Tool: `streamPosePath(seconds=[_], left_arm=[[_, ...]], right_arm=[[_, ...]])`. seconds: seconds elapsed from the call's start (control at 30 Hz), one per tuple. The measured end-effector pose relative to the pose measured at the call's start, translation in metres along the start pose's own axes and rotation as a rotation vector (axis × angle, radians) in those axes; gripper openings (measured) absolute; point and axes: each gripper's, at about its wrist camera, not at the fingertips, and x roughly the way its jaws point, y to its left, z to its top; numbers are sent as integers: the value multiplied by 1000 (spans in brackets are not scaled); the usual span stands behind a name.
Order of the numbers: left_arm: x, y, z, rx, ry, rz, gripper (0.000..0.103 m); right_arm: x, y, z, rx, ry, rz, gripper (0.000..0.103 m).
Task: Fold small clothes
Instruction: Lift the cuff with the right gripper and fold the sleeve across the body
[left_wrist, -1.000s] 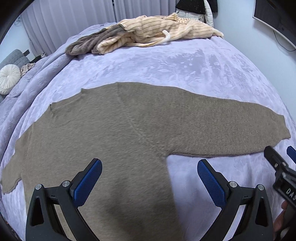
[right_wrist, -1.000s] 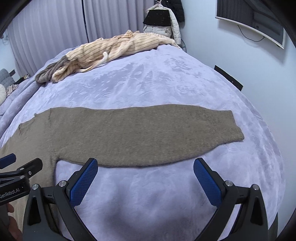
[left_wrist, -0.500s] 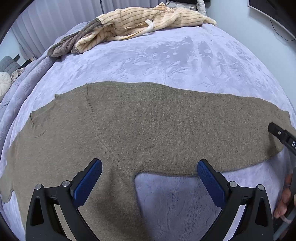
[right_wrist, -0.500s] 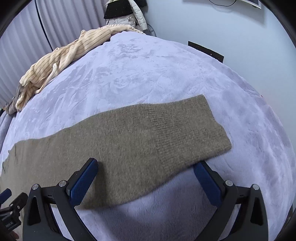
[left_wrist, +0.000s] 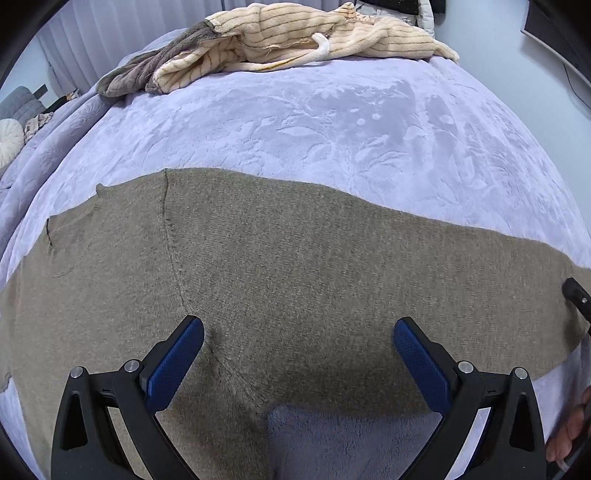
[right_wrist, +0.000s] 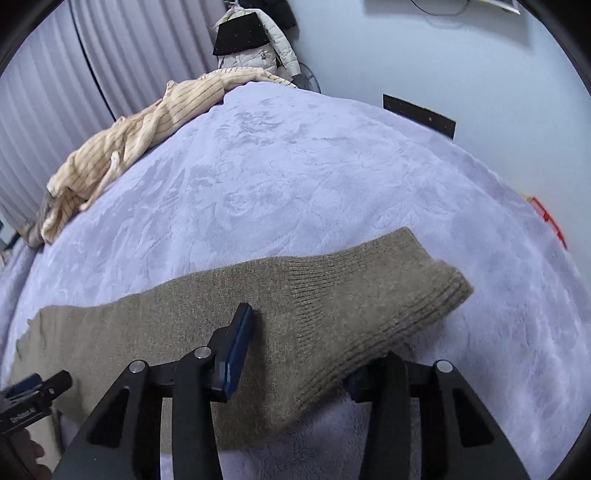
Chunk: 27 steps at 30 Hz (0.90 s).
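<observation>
The right gripper (right_wrist: 295, 354) has its fingers (right_wrist: 236, 350) straddling the ribbed cuff (right_wrist: 388, 295) of the brown sweater (left_wrist: 295, 280): one blue pad lies on top of the knit, the other is tucked under the cuff's lower edge, which rides up over it. The jaws are partly closed around the fabric, but whether they pinch it yet cannot be told. The left gripper (left_wrist: 299, 362) hovers with its fingers spread wide over the armpit of the same sleeve, holding nothing.

The main risk, as I judge it, is a shallow bite: the cuff is thick and springy, so a pinch on its edge alone could slip once the sleeve is lifted, or catch only the upper layer and leave the sleeve twisted. With the left side unpinned, pulling the sleeve could also drag the whole body askew across the plush lavender blanket (left_wrist: 332, 122).

The sweater lies flat on that blanket, sleeve stretched out sideways from the body, its knit smooth with a visible shoulder seam. The striped cream garment (left_wrist: 295, 40) is heaped well beyond the sweater, at the blanket's far edge.
</observation>
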Motion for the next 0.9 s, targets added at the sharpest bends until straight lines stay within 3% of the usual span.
streamPosePath(seconds=[0.07,0.17,0.43,0.5,0.53,0.57,0.63,0.77,0.83,0.9], left_arm=[[2,1,0,-4,4,1,103],[7,2,-1,-16,18,-16,103],[14,2,0,-26,15,-37,103],[18,3,2,-35,22,-34,103],[23,1,3,-37,33,-38,103],[26,-2,4,-30,42,-31,103],[31,-12,3,7,40,3,103],[35,-32,1,102,38,67,103],[23,-22,5,61,45,1,103],[3,-3,7,-7,4,-78,103]], right_arm=[[1,-12,1,62,10,69,62],[7,-8,1,35,25,74,69],[11,-6,-1,13,-16,88,73],[12,-6,-1,-1,-26,66,58],[13,-7,-1,-3,-27,41,30],[13,-9,0,6,-18,53,9],[4,-14,1,38,-34,94,6],[-27,-3,-1,-13,-116,72,6],[-32,3,-1,-41,-115,41,6],[-38,4,-1,-47,-116,30,6]])
